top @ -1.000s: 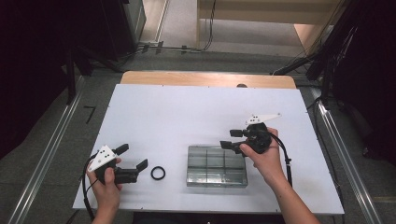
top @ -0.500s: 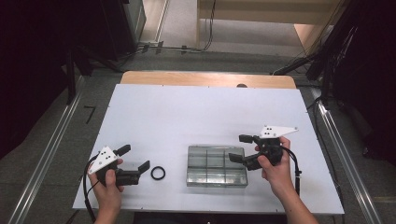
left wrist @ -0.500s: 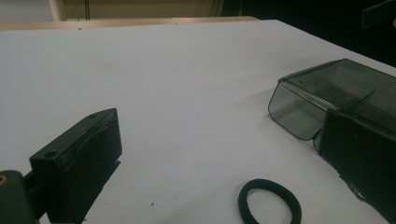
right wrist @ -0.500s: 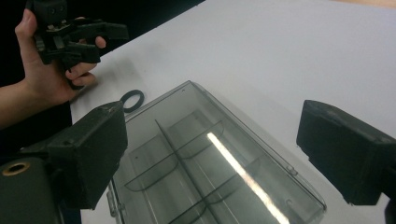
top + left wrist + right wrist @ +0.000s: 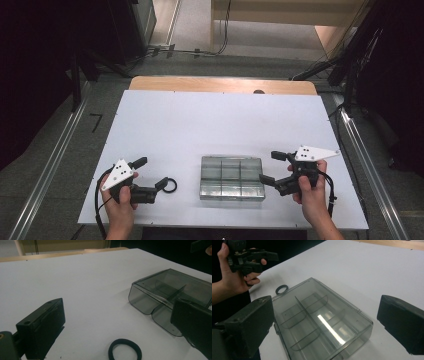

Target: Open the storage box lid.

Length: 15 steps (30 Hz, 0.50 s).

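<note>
A smoky clear compartment box (image 5: 231, 177) lies flat near the front middle of the white table (image 5: 220, 125), its divided cells empty. A black ring (image 5: 170, 185) lies on the table just left of it. My left gripper (image 5: 152, 172) is open at the front left, and the ring rests by its nearer jaw. In the left gripper view the ring (image 5: 125, 353) lies low between the jaws, with the box (image 5: 170, 297) beyond on the right. My right gripper (image 5: 270, 167) is open beside the box's right side. Its own view looks across the box (image 5: 319, 320) to the ring (image 5: 282, 289) and the left gripper (image 5: 268, 262).
A wooden strip (image 5: 222, 85) runs along the table's far edge. Metal rails (image 5: 47, 170) flank the table on the floor, and dark stands and cables sit behind it. The far half of the table is bare white surface.
My right gripper has drawn back from over the box's right top edge, moving right and toward the front edge. The left gripper, the ring and the box have stayed put.
</note>
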Motion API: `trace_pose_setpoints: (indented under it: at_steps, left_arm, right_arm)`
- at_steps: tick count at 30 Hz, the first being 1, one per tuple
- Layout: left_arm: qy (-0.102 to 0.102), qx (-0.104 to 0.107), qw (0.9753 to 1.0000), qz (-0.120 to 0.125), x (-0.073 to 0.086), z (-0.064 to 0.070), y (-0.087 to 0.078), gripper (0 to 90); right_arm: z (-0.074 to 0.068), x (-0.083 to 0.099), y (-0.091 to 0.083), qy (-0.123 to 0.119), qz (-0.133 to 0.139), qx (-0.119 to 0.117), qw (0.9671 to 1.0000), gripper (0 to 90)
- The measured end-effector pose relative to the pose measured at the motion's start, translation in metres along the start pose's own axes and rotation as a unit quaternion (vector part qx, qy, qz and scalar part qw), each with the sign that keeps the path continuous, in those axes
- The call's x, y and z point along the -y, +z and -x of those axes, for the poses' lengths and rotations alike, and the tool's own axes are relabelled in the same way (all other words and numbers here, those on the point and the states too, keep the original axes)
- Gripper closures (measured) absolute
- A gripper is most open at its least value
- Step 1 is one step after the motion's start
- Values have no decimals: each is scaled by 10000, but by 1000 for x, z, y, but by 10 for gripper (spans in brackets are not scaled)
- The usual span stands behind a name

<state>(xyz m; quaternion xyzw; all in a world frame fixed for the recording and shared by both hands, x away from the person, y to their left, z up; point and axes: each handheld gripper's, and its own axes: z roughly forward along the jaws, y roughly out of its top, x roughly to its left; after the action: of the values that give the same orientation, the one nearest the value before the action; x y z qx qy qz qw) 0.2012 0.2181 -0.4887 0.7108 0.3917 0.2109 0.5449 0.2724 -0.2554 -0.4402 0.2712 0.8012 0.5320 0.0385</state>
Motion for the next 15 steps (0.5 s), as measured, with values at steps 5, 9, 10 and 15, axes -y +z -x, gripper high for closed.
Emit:
trace_pose_setpoints:
  at_steps: [5,9,10,15]
  left_arm:
    - [16,159,9999,-28,-2,7,3,9]
    - [67,423,9990,-107,-4,15,7,21]
    - [78,457,9988,-150,-5,17,9,36]
    - [122,619,9973,-382,-6,29,17,57]
  right_arm:
    - [-5,9,-12,-3,20,209,9998,0]
    - [-9,17,-20,16,45,341,9994,0]
    - [-9,19,-22,20,53,347,9994,0]
    - [-7,31,-29,133,-57,294,9995,2]
